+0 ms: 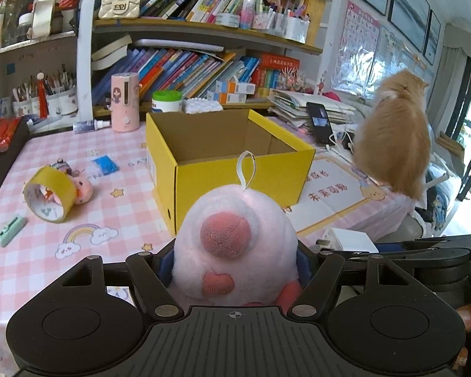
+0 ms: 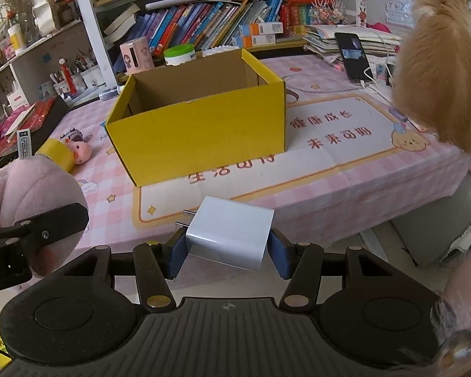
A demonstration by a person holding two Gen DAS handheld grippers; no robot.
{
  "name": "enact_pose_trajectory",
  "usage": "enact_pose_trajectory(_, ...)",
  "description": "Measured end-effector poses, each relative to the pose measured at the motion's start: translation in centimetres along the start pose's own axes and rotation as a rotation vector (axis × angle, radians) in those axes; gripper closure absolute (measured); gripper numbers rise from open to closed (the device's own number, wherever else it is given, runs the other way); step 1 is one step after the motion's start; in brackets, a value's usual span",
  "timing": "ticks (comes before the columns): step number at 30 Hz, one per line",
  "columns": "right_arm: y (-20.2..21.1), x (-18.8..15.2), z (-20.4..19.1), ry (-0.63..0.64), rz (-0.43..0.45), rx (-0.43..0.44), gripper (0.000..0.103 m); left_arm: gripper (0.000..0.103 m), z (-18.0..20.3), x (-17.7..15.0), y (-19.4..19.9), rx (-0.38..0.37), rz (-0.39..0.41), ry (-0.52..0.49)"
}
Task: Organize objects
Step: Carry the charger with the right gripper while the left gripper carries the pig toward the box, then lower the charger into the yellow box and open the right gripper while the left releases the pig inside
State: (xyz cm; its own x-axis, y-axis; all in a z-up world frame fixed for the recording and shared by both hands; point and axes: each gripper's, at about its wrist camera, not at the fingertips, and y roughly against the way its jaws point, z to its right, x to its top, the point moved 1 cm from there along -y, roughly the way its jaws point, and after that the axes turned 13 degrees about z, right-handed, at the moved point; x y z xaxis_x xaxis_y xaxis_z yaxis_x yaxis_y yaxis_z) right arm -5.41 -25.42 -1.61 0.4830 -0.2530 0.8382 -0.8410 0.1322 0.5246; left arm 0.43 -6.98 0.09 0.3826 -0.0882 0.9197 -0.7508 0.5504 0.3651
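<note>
1. Open yellow cardboard box (image 2: 201, 125) standing in the middle of the pink checked tablecloth (image 1: 116, 216), brown inside, nothing visible in it.
2. Fluffy ginger cat (image 1: 392, 138) sitting at the table's right edge, facing away.
3. Round pink plush toy (image 1: 235, 251) being clamped between the blue pads of the left gripper (image 1: 235, 270), held up in front of the box, white loop on top.
4. Yellow roll of tape (image 1: 48, 194) lying to the left of the box, touching a small pink plush figure (image 1: 83, 190).
5. White square plug charger (image 2: 229, 232) being pinched by the right gripper (image 2: 227, 251), prongs pointing left, near the table's front edge.
</note>
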Motion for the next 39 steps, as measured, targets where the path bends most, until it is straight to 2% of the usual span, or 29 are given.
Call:
enact_pose_trajectory(11,-2.1,1.6,-0.4,0.039,0.000,0.013,0.051,0.032,-0.6,1.0,-1.7,0.004,0.027,0.024)
enact_pose_trajectory(17,-3.1,2.7,0.3,0.040,0.010,0.005,0.051,0.032,-0.1,2.6,-2.8,-0.018,0.059,0.003)
enact_pose_trajectory(24,-4.7,7.3,2.0,0.031,0.093,-0.002,0.051,0.032,0.6,6.3,-5.8,-0.038,0.135,-0.031)
enact_pose_trajectory(33,-9.0,14.5,4.5,0.064,0.196,0.035,0.051,0.032,0.9,8.6,-12.8,0.053,0.142,-0.058)
enact_pose_trajectory(39,-13.7,17.3,4.7,0.085,0.171,0.107,0.051,0.032,0.5,8.3,-17.6,0.127,0.072,-0.083)
